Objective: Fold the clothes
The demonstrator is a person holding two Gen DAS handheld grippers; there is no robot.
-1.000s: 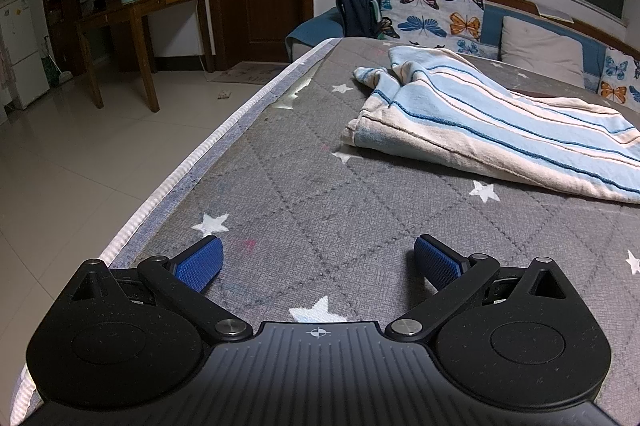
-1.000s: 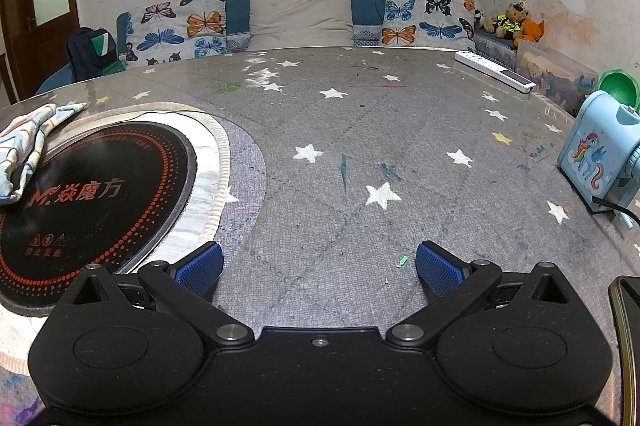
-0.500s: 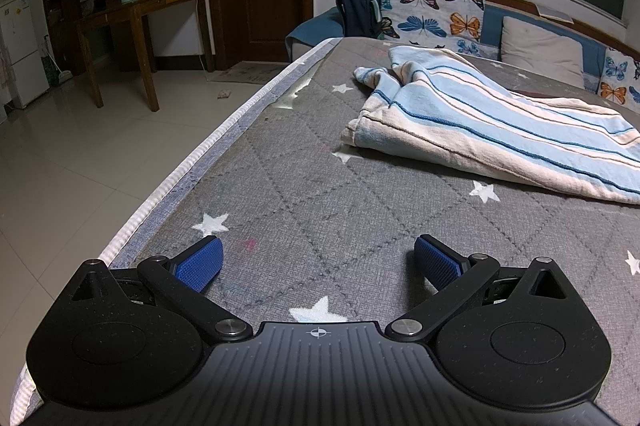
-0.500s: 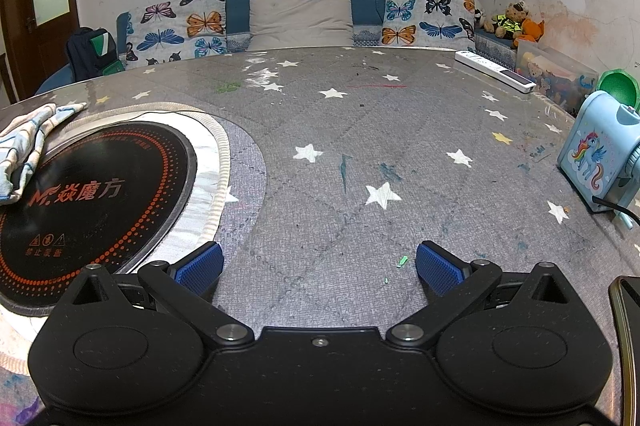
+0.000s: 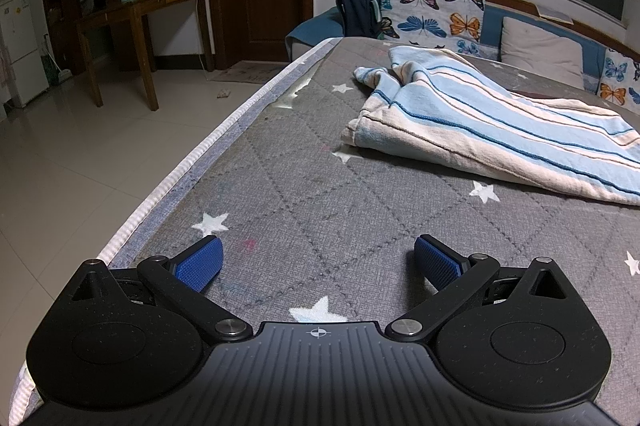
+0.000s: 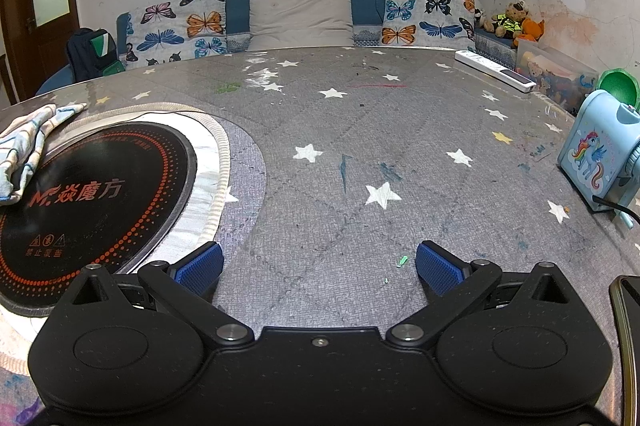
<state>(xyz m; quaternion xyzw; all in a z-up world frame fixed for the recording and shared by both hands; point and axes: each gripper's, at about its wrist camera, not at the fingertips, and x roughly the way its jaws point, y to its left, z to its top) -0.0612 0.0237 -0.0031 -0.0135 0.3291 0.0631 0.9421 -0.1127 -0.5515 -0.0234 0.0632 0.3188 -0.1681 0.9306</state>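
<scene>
Striped cotton, the garment (image 5: 500,122) lies rumpled on the grey starred table cover (image 5: 320,194), ahead and to the right of the left gripper (image 5: 318,260). Both it and the right gripper (image 6: 318,266) gape wide, holding nothing. Pinching one layer would likely drag the heap askew. The black hotplate (image 6: 88,194) sits under the cloth's end; a blue sharpener (image 6: 600,154) stands well aside

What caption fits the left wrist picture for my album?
Open left claw rests low over the starry grey tabletop, facing a crumpled striped cloth waiting to be folded.
</scene>
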